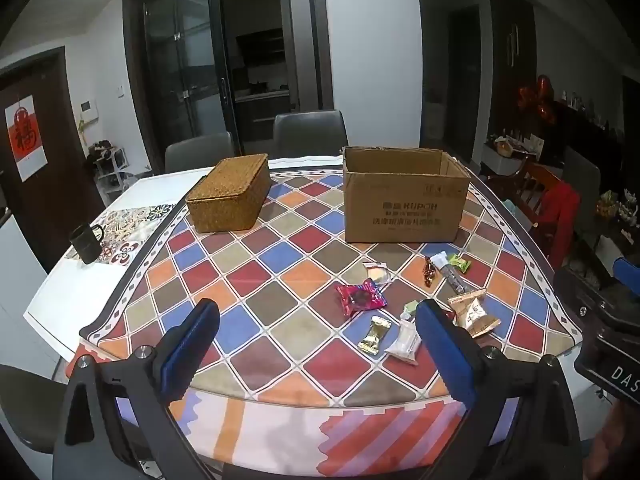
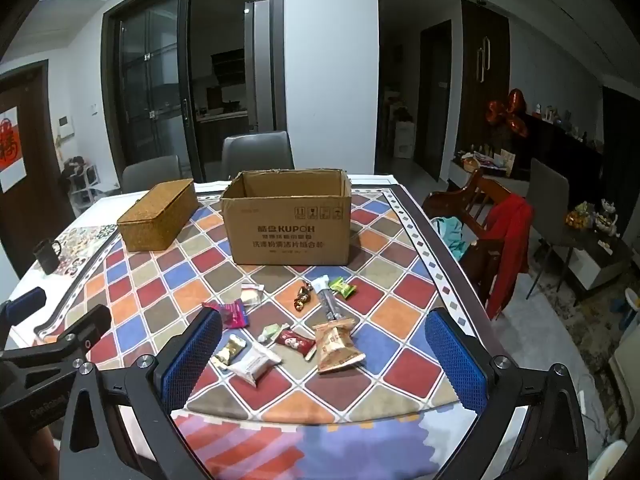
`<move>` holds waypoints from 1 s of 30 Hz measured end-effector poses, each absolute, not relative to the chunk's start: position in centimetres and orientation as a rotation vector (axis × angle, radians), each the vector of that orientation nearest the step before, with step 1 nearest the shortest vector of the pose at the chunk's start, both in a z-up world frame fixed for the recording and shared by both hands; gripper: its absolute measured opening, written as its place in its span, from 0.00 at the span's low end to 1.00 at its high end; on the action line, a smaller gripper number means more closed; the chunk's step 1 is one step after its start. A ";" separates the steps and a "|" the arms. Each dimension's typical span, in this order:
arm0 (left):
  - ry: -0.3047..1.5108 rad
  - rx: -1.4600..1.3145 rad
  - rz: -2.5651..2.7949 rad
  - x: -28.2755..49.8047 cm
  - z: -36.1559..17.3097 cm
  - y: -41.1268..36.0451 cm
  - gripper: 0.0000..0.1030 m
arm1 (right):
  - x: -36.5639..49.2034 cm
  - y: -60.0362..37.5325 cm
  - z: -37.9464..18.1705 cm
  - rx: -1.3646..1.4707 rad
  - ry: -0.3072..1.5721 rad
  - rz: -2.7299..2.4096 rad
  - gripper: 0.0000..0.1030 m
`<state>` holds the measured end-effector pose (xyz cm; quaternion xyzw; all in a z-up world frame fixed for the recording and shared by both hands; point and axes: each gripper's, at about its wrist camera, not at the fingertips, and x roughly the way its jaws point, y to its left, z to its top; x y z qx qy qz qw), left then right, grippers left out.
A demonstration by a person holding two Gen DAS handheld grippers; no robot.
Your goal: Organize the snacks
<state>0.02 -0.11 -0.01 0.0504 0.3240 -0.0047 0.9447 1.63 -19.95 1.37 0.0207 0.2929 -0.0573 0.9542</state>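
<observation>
Several wrapped snacks lie loose on the checked tablecloth: a pink packet [image 1: 360,298] [image 2: 234,314], a gold packet [image 1: 375,334] [image 2: 230,352], a white packet [image 1: 404,344] [image 2: 256,364], a tan packet [image 2: 336,344] [image 1: 476,314], a red packet [image 2: 296,342] and a green candy [image 2: 342,287] [image 1: 459,263]. An open cardboard box [image 1: 404,196] [image 2: 288,220] stands behind them. A closed woven basket [image 1: 230,196] [image 2: 158,212] stands to its left. My left gripper [image 1: 316,320] is open and empty above the near table edge. My right gripper [image 2: 324,332] is open and empty, near the snacks.
A black mug [image 1: 86,242] [image 2: 47,255] stands at the table's left side. Grey chairs [image 1: 310,128] stand behind the table. A wooden chair with red cloth [image 2: 500,232] stands at the right. The table edge [image 2: 452,240] runs along the right.
</observation>
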 end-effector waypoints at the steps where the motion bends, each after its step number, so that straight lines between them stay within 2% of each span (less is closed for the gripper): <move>1: 0.656 0.095 -0.016 0.0 0.0 -0.1 0.97 | 1.7 -20.0 1.4 0.043 0.614 -0.117 1.00; 30: 0.650 0.061 -0.030 -0.7 0.6 0.2 0.97 | 1.2 -20.0 1.7 0.047 0.592 -0.117 1.00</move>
